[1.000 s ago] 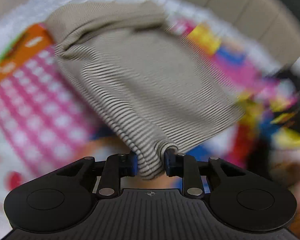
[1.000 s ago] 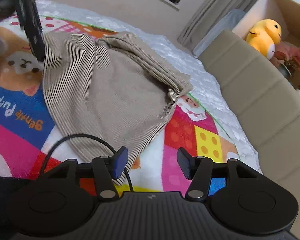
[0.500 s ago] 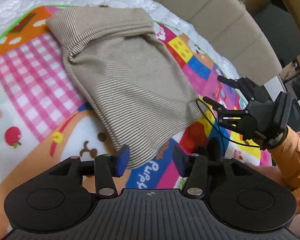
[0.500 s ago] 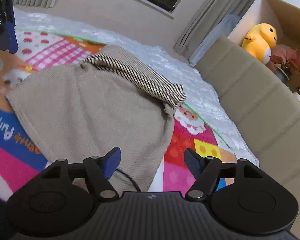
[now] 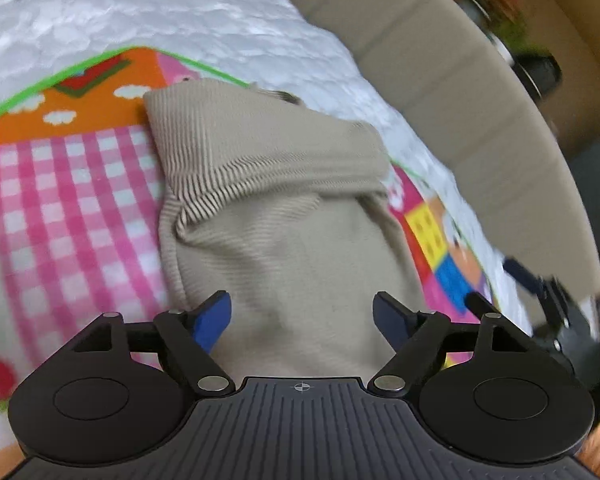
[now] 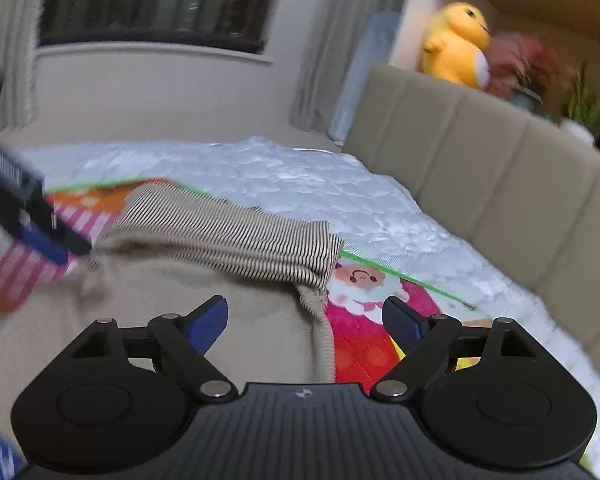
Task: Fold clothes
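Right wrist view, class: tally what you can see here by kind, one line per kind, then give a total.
Striped beige garment: 1
Cartoon play mat: 1
Yellow plush toy: 1
Beige padded headboard: 1
Grippers, right gripper and left gripper, both open: 2
Total: 6

Black tongs [image 5: 302,316] with blue pads [image 5: 212,320], silver screws

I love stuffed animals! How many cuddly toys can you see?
1. A yellow cuddly toy sits up behind the beige headboard, beside a reddish plant. More could be hidden out of view.
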The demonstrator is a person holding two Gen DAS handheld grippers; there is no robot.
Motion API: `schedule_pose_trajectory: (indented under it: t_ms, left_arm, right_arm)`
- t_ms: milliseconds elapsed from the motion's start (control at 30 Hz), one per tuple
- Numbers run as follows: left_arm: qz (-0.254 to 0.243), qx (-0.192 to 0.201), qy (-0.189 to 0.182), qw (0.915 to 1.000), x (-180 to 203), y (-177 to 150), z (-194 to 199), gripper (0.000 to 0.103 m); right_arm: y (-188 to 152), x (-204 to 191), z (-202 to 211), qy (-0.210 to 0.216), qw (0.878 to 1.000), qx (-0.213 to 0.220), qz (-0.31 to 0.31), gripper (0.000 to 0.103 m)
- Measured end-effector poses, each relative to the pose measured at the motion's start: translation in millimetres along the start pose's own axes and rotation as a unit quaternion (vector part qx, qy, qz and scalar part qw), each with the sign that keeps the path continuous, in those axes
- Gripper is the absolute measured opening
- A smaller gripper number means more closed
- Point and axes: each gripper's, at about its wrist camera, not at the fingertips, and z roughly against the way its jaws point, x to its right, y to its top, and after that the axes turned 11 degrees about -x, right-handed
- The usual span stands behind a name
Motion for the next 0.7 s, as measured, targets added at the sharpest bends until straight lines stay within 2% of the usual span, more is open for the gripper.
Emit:
schedule_pose_trajectory:
  t_ms: [100, 167, 300, 333, 400, 500, 567, 700]
  left_arm:
    - [0.035, -0.005, 0.022, 0.9992, -21.7, 20.5, -22.9, 0.083]
    - [0.05, -0.001, 0.016, 0.9986, -35.7, 31.8, -30.7, 0.077]
    - [0.071, 0.018, -0.011, 0.9973, -59.1, 55.0, -37.0, 0.075]
    - [0.07, 0.027, -0.012, 0.9971, -63.4, 60.3, -37.2, 0.07]
    - [0.071, 0.045, -0.011, 0.9964, -71.9, 68.2, -36.2, 0.061]
    - [0.084, 0.066, -0.027, 0.9939, -85.9, 77.2, -34.9, 0.054]
    - [0.087, 0.076, -0.031, 0.9928, -92.2, 82.2, -35.3, 0.05]
    - [0.084, 0.078, -0.029, 0.993, -89.6, 84.7, -32.8, 0.052]
  right_arm:
    - [19.5, -0.9, -27.3, 0.004, 1.0, -0.003, -0.031, 0.086]
    - [32.5, -1.5, -45.5, 0.006, 0.999, -0.005, -0.052, 0.086]
    - [57.0, -14.3, -87.2, 0.008, 0.997, -0.02, -0.071, 0.085]
    - [62.1, -19.2, -96.0, 0.006, 0.997, -0.022, -0.068, 0.084]
    - [70.6, -31.5, -113.9, 0.003, 0.998, -0.025, -0.065, 0.074]
    - [79.4, -45.7, -138.9, 0.016, 0.996, -0.046, -0.075, 0.063]
    - [80.6, -52.3, -153.3, 0.022, 0.994, -0.061, -0.087, 0.063]
    - [72.1, -59.1, -170.4, 0.02, 0.991, -0.085, -0.097, 0.063]
